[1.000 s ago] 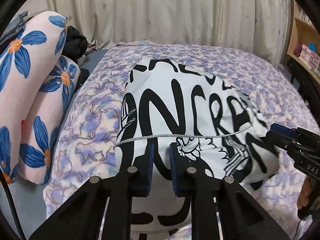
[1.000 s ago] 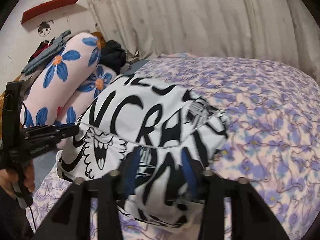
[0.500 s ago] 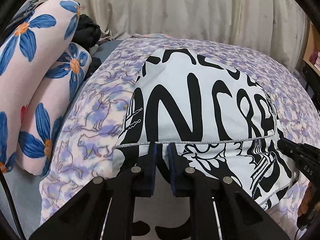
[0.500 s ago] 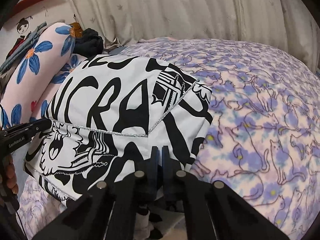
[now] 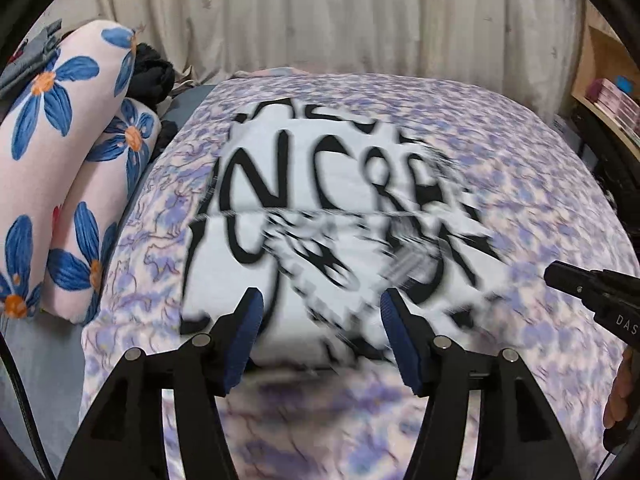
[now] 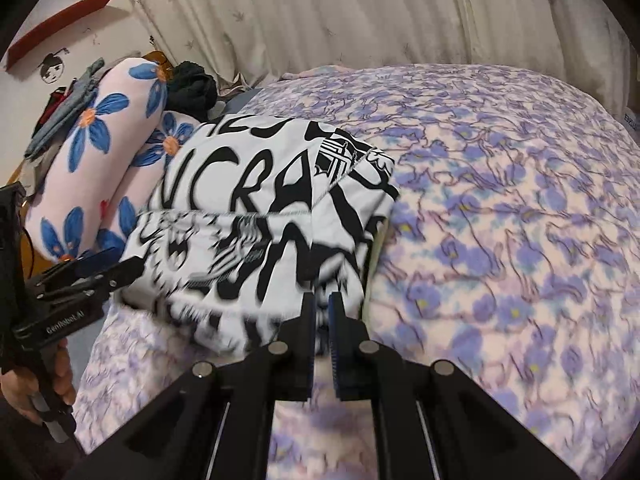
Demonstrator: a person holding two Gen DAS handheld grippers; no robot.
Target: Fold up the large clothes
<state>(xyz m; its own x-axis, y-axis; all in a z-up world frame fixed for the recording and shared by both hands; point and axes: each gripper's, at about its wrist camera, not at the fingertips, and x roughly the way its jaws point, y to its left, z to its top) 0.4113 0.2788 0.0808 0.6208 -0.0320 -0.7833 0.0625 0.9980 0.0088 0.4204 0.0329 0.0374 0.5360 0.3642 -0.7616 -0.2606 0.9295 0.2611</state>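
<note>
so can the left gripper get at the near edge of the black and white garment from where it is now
Probably yes. The left gripper has its jaws opening just before the garment, nothing between the pads and no obstacle ahead on the blanket; the right gripper sits off to the side.

Bed [image 6: 500, 208], purple cat-print blanket; folded black-and-white lettered garment [image 6: 256, 200] lies on it, floral pillows [image 5: 60, 168] along left edge.

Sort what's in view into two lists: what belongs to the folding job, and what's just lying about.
For the job:
- black-and-white printed garment, folded on the bed
- left gripper, jaws opening, nothing pinched
- right gripper, jaws nearly closed at the garment's near edge

Lying about:
- purple cat-print blanket
- flowered bolster pillows
- dark clothes pile
- curtain
- shelf of books
</note>
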